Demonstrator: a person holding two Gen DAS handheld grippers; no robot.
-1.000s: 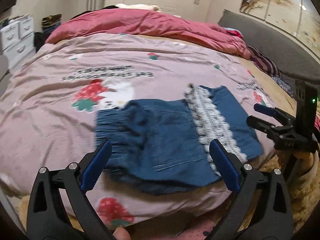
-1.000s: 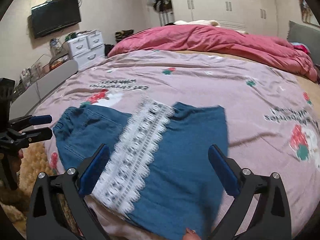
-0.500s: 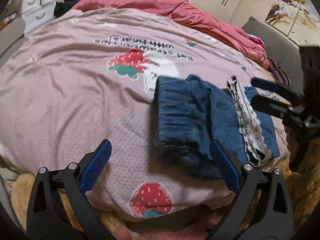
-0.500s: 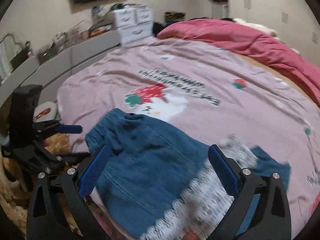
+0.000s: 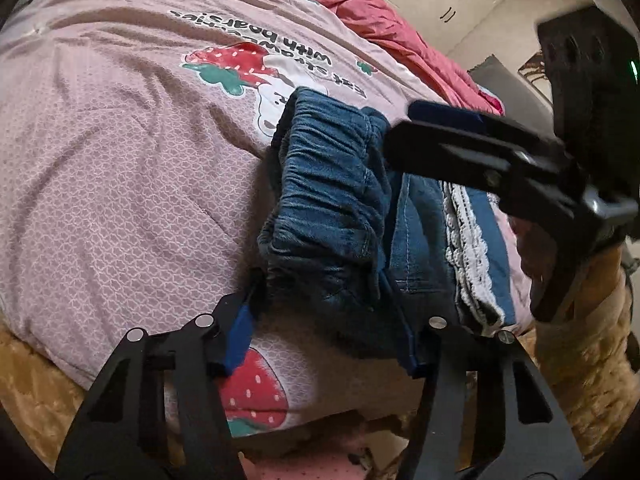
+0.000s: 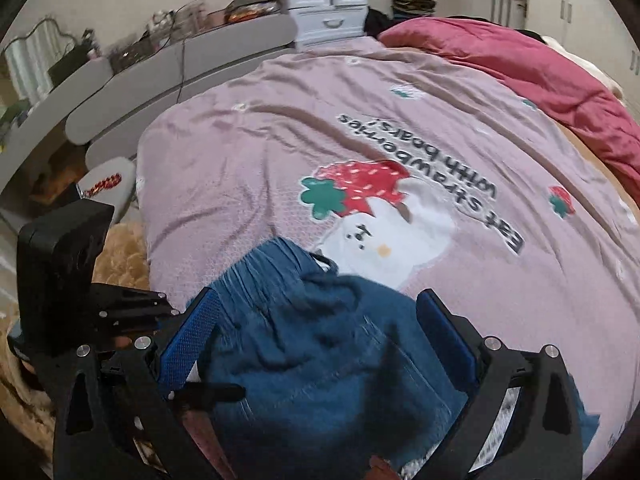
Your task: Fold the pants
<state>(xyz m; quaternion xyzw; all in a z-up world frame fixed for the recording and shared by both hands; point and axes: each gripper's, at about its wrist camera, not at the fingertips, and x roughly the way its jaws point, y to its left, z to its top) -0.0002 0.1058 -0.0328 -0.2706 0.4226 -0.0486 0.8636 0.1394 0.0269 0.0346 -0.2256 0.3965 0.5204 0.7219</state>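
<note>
Blue denim pants with a gathered waistband and a white lace trim lie bunched at the near edge of the bed. My left gripper is open, its blue pads either side of the waistband's near corner. My right gripper is open and straddles the pants from above at the waistband. In the left wrist view the right gripper reaches in over the far end of the waistband. The left gripper shows at the lower left of the right wrist view.
The pants lie on a pink strawberry-print bedspread. A red quilt is heaped at the far side. A tan fluffy rug lies below the bed edge. White drawers and a grey bench stand beyond the bed.
Both grippers have moved left along the pants and closed in on the waistband end. The pants now look bunched up rather than spread flat. Both stay open.
</note>
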